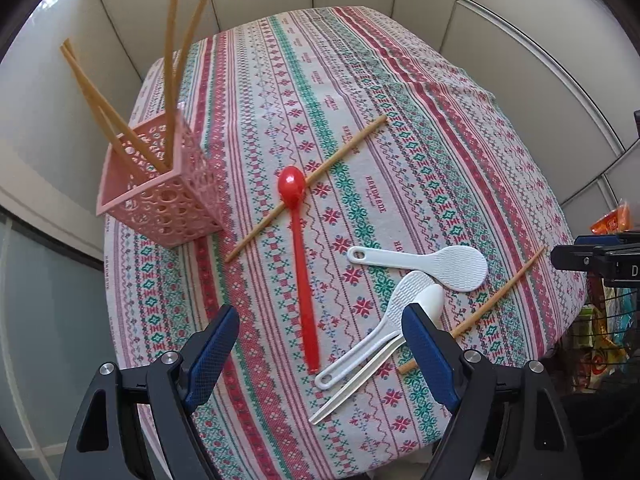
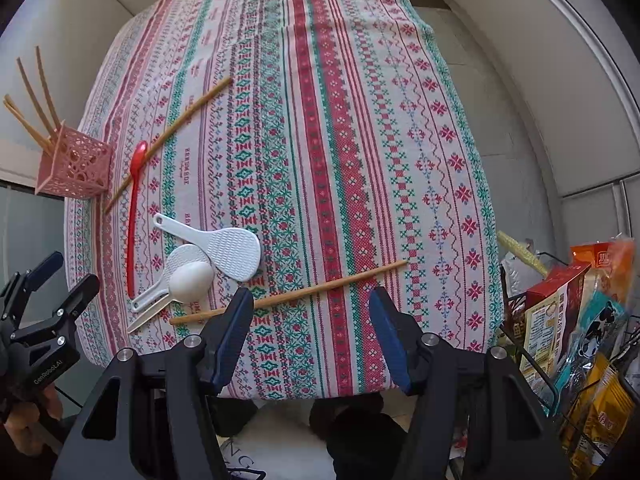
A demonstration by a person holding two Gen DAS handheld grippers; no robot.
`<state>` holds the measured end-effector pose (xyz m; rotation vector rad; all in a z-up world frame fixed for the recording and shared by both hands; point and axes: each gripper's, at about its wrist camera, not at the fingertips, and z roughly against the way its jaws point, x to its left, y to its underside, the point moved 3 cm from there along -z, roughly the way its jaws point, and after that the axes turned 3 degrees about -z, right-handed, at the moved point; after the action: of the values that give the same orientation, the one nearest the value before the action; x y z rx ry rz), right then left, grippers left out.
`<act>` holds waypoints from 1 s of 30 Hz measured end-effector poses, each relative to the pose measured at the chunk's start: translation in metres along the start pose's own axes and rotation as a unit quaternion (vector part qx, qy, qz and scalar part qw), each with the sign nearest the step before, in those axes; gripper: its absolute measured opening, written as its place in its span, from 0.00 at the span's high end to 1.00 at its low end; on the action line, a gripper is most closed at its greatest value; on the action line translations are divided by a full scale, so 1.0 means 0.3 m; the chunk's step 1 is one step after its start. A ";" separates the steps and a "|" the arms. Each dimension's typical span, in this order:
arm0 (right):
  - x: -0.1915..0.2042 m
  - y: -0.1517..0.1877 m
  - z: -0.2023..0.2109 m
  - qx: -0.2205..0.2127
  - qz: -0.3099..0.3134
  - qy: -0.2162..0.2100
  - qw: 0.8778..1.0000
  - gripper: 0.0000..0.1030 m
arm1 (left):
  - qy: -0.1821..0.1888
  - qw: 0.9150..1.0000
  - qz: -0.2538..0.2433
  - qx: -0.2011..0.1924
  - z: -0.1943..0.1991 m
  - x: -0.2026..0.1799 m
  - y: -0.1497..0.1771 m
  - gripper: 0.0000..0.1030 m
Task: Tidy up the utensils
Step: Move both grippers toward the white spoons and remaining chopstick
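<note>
- We are looking down at a tabletop [image 1: 400,92] covered by a striped cloth in red, green and white, with utensils scattered across its near half.
- We are seeing one pink openwork basket [image 1: 160,200] standing near the left edge, holding four wooden chopsticks [image 1: 172,80] upright and leaning.
- We are holding the left tool [image 1: 316,344] above the red spoon's handle end, its blue pads standing wide apart with nothing pressed between them.
- We are holding the right tool [image 2: 310,332] above the near edge, its pads apart and empty, hovering over a loose chopstick [image 2: 304,292].
- We are counting two loose chopsticks: that one, and a second chopstick [image 1: 320,172] lying diagonally under the bowl of the one red spoon [image 1: 300,248].
- We are counting two white rice paddles: one rice paddle [image 1: 432,262] lying alone, the other paddle [image 1: 384,328] overlapped by one white spoon [image 1: 430,300].
- We are judging that the risks are these: lifting the red spoon could be dragging the chopstick beneath it; the white pieces are stacked, so grabbing one may be shifting the others; thin chopsticks may be slipping from the pads; and dropping items in carelessly could be tipping the light basket, which is sitting close to the edge.
</note>
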<state>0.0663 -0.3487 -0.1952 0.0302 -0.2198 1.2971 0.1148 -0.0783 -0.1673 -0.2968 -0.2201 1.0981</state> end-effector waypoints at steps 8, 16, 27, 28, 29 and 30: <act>-0.079 0.011 -0.069 0.037 -0.047 -0.017 0.998 0.39 | 0.048 0.998 -0.049 -0.002 -0.061 -0.116 -0.042 0.25; -0.183 0.011 -0.105 0.045 -0.086 0.000 0.995 0.39 | 0.091 0.983 -0.159 0.033 -0.154 -0.358 -0.052 0.44; -0.267 -0.003 -0.095 0.048 -0.106 -0.003 0.993 0.39 | 0.036 0.976 -0.210 0.042 -0.224 -0.541 -0.055 0.64; -0.270 -0.004 -0.094 0.047 -0.106 -0.004 0.993 0.39 | 0.025 0.977 -0.206 0.046 -0.236 -0.542 -0.054 0.68; -0.274 -0.003 -0.095 0.047 -0.107 -0.005 0.993 0.39 | 0.019 0.978 -0.204 0.047 -0.243 -0.540 -0.052 0.72; -0.274 -0.005 -0.099 0.048 -0.109 -0.005 0.993 0.39 | 0.011 0.978 -0.202 0.049 -0.252 -0.537 -0.051 0.74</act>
<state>0.0512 -0.4230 -0.2389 0.1389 -0.1584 1.0899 0.0808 -0.2390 -0.2376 -0.1667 -0.1948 0.7007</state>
